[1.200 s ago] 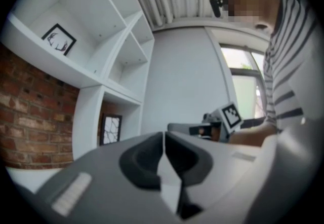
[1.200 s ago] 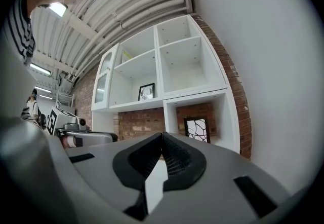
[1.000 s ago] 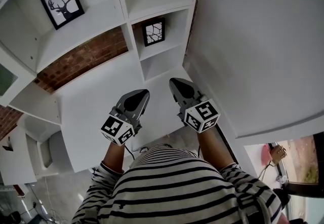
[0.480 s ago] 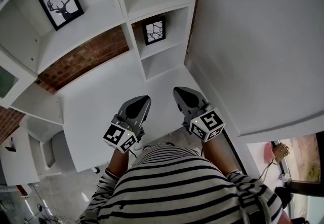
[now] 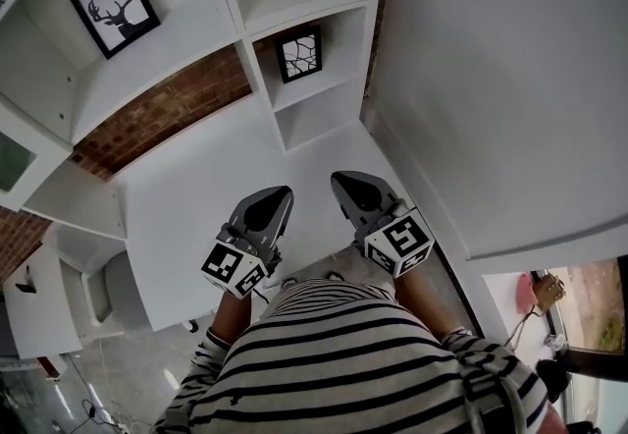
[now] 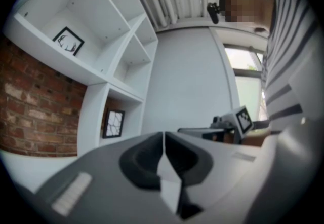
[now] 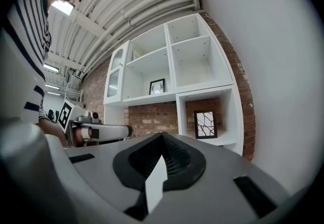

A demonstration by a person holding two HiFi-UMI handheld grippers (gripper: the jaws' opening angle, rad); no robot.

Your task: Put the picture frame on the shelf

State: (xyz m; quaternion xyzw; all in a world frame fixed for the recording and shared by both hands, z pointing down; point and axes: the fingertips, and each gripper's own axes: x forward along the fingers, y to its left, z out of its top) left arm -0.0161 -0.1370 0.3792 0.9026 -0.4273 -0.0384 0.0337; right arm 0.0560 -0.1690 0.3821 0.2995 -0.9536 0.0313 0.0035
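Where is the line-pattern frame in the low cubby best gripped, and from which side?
Probably grip its two upright side edges, coming straight through the open front of the cubby. The frame stands upright, facing out, with free room at both sides; the cubby walls block other ways. The right tongs are shut, so open them first.

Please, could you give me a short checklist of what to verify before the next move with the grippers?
1. The left gripper is shut and empty: ok.
2. The right gripper is shut and empty: ok.
3. The deer picture frame stands on the shelf: ok.
4. The small frame stands upright on the shelf too: ok.
5. Another frame waiting to be placed: cannot tell, none in view.
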